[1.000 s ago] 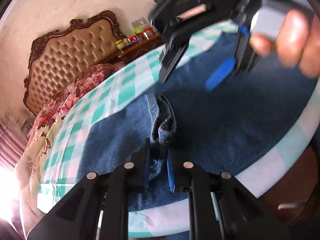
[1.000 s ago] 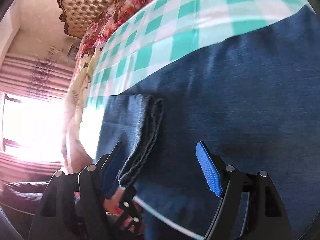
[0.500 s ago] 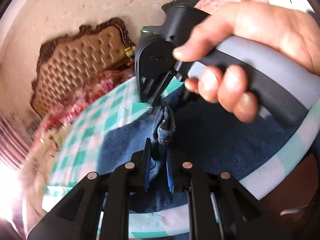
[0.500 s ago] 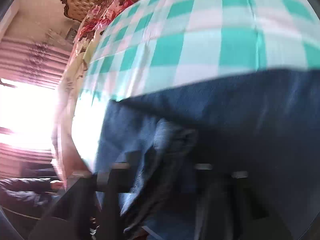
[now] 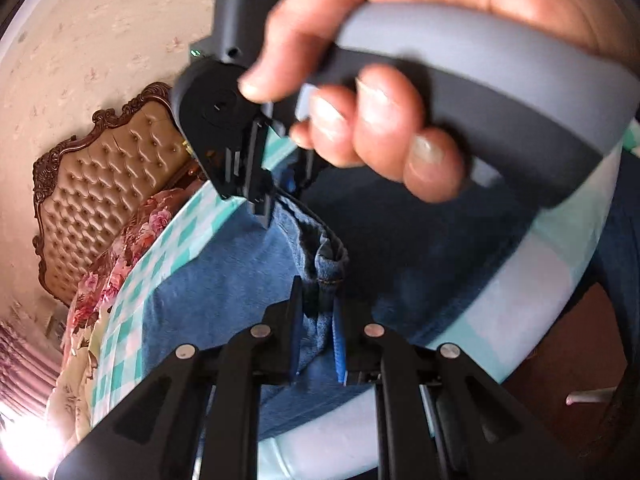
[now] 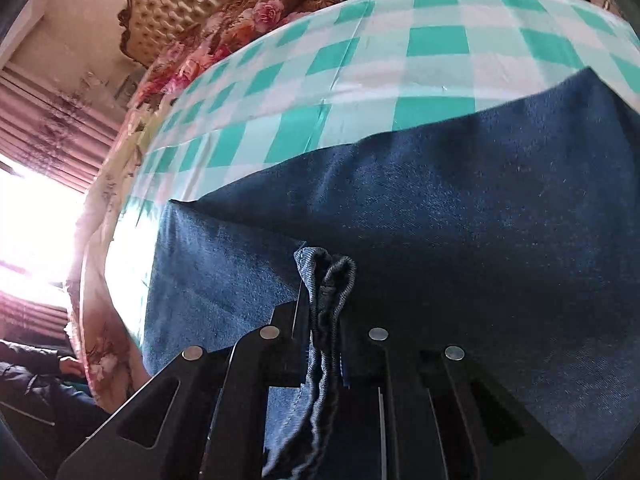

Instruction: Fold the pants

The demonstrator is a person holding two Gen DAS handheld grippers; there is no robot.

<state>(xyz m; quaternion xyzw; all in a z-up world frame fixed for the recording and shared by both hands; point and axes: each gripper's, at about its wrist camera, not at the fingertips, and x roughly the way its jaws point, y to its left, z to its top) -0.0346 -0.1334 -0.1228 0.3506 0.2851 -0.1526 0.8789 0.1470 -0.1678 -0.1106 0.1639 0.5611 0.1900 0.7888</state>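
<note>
Denim bunched between the fingers of both grippers, each clamped on the hem end of the pants. Left gripper [image 5: 318,320] pinches a thick seam of the pants [image 5: 224,280], jaws nearly together on the cloth. Right gripper [image 6: 322,340] is likewise closed on a rolled hem edge that stands up between its fingers. Pants lie on the checked cloth [image 6: 360,64] of the table, the body spread dark and flat beyond the grippers, a lighter layer to the left. From the left wrist view the right hand [image 5: 380,128] crosses just above the fabric, close ahead. Step in hand, as I judge it: carrying the gripped end over to lay it on the rest. To do it well, lift both corners level and together, keep the edge taut between the two grippers so no slack sags mid-span, carry it straight across, lower until the edges line up, release only once the fabric rests flat. Risk: the thick seam slipping from one grip, skewing the fold. Farther off, a tufted headboard [image 5: 108,184] and floral bedding [image 6: 240,28]; curtains [image 6: 52,120] by a bright window. Count: one pair of pants, two grippers, one hand seen, one table, one headboard.
</note>
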